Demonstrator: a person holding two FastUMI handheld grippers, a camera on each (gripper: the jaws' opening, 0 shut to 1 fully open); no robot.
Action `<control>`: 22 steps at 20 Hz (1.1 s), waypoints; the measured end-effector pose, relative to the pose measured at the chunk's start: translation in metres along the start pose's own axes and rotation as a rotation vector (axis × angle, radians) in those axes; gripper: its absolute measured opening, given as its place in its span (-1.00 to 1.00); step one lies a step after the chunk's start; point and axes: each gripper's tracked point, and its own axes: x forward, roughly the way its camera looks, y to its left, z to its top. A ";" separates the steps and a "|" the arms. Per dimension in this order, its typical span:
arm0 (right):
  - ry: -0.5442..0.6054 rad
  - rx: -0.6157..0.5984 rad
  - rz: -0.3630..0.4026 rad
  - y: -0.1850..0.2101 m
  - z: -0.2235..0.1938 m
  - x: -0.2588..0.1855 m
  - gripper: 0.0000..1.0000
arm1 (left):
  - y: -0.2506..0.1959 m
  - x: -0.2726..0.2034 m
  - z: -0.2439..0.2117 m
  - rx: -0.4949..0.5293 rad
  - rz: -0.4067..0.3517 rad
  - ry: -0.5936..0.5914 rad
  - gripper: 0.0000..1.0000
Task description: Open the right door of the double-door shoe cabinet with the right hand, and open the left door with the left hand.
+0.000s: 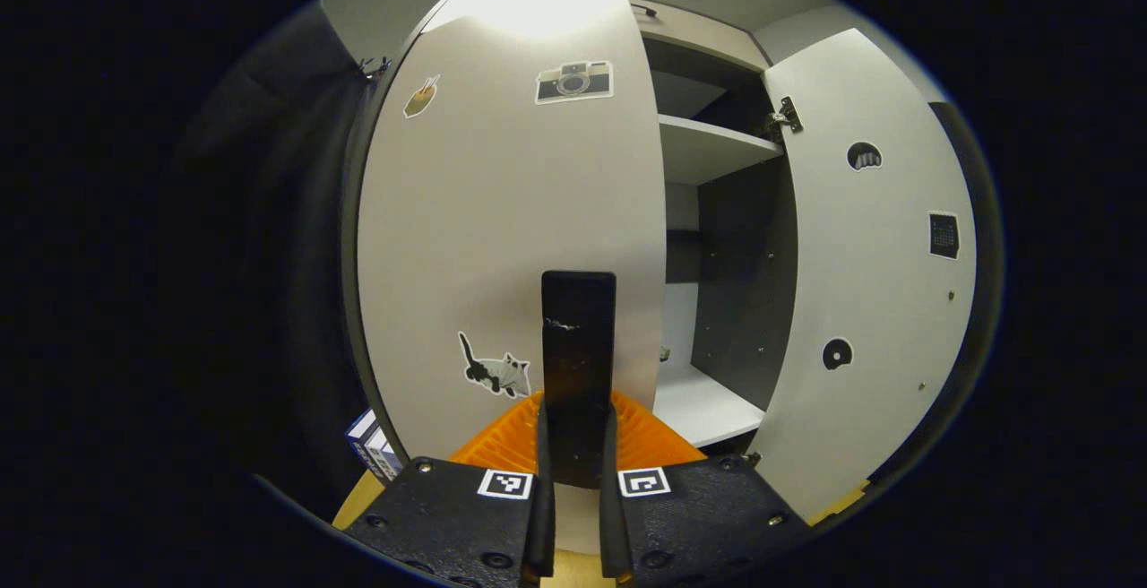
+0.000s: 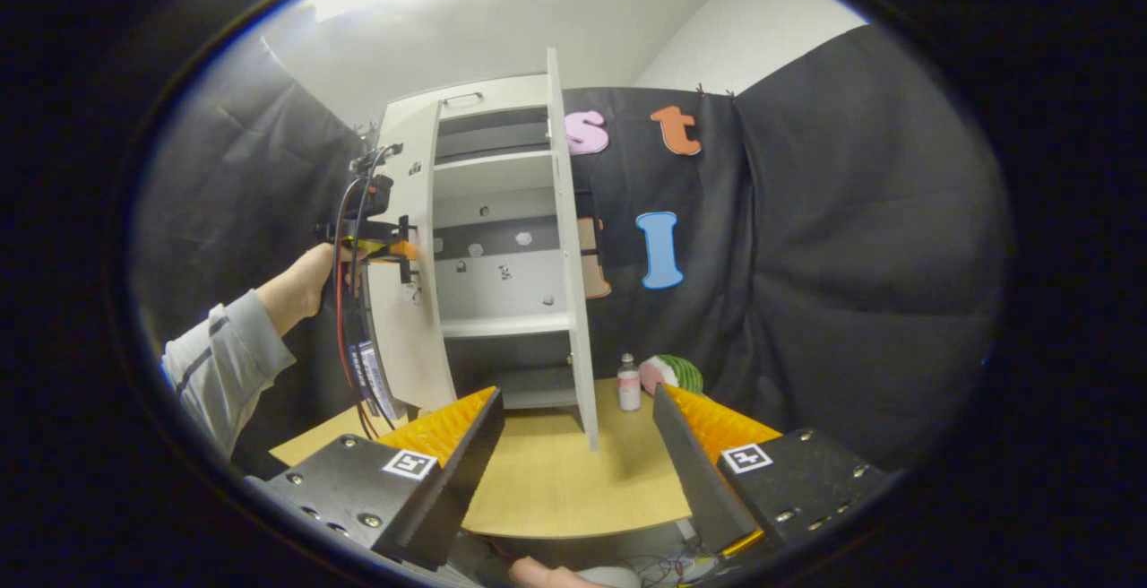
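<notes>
Cabinet: the shoe cabinet stands on a wooden table against the black cloth wall; its white shelves and dark inner panels show between the two doors
Right door: the right door stands swung well out, edge-on in the right gripper view; in the left gripper view its inner face with hinge and stickers sits at the right; judged done
Left door: the left door is part open, angled away from the cabinet front, its stickered outer face turned to the left gripper's camera
Left gripper: the left gripper has its fingers pressed close together with a dark flat piece standing up between them, probably the door's handle or free edge; I cannot tell whether both fingers truly press on it; in the right gripper view it sits at that door's free edge, a hand and grey sleeve behind it
Why held so: staying at the free edge gives the longest lever from the hinge, so a light pull swings the door
Right gripper: the right gripper hangs back over the table with its fingers spread wide and nothing between them, well apart from its door, leaving room for the left door's swing
Other things: a small bottle and a watermelon slice sit on the table near the right door's foot
Step in hand: widening the left door
</notes>
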 end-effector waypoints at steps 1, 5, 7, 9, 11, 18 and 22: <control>-0.001 -0.001 0.008 0.005 0.000 -0.001 0.99 | 0.001 -0.002 0.000 0.000 0.001 -0.004 -0.59; -0.016 -0.009 0.014 0.016 0.006 -0.004 0.99 | 0.007 -0.013 -0.001 0.012 -0.006 -0.014 -0.59; -0.015 0.001 0.022 0.020 0.007 -0.002 0.99 | 0.011 -0.019 -0.002 0.013 -0.004 -0.007 -0.59; -0.012 0.000 0.027 0.025 0.006 -0.002 0.99 | 0.017 -0.027 0.001 0.018 0.000 -0.005 -0.60; -0.016 -0.006 0.029 0.028 0.007 -0.005 0.99 | 0.024 -0.033 -0.001 0.014 0.005 -0.010 -0.60; -0.024 -0.007 0.059 0.052 0.009 -0.003 0.99 | 0.046 -0.046 -0.001 0.022 0.022 -0.013 -0.71; -0.025 0.002 0.067 0.057 0.008 -0.002 0.99 | 0.059 -0.051 -0.002 0.012 0.031 -0.014 -0.75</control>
